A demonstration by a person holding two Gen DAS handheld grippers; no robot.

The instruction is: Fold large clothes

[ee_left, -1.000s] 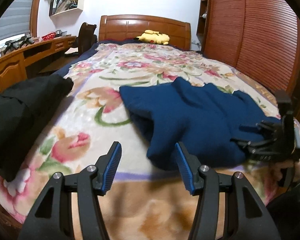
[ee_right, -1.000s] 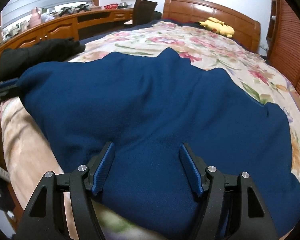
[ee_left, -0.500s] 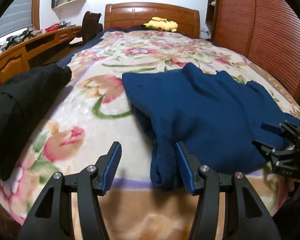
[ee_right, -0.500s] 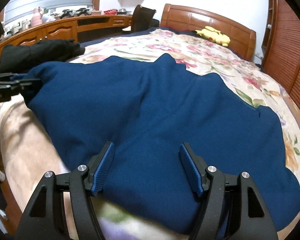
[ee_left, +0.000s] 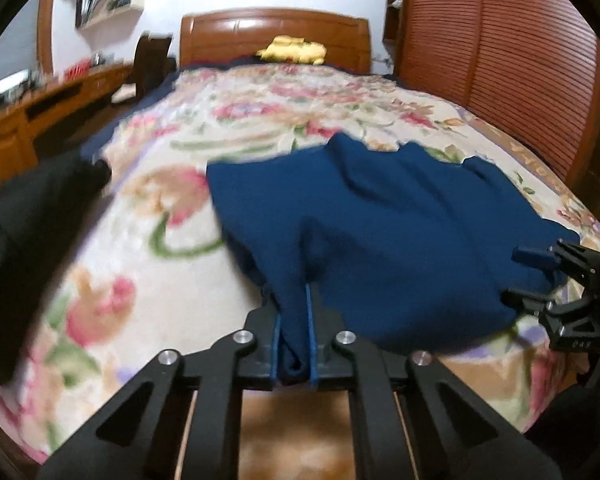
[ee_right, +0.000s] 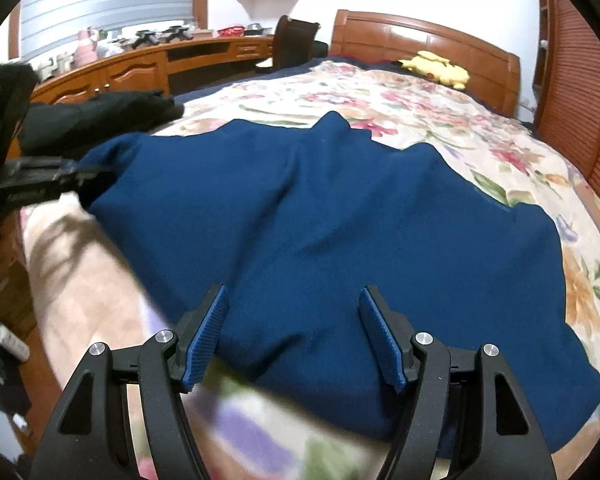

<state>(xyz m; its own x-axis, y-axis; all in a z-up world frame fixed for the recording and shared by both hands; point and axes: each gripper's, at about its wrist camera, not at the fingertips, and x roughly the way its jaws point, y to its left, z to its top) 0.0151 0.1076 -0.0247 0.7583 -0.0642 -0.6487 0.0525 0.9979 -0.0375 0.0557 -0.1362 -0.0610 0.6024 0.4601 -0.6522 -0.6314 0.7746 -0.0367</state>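
**Blue sweater pinched at one corner, other corner waiting**

The blue sweater (ee_left: 380, 232) lies spread on the floral bedspread (ee_left: 148, 272), directly ahead of both claws. The left gripper (ee_left: 293, 320) is clamped on its near corner; the right gripper (ee_right: 294, 330) hovers agape over the near hem. Soft, thick and limp, it will likely sag, so take the hem edge.

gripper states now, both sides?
Left hand-held gripper: shut on the blue sweater.
Right hand-held gripper: open, over the sweater's near edge.

Two grippers (ee_left: 293, 334) (ee_right: 296, 334), one blue garment (ee_right: 340, 224), one black garment (ee_right: 100, 116), one yellow plush (ee_right: 440, 66), one bed (ee_right: 424, 40)
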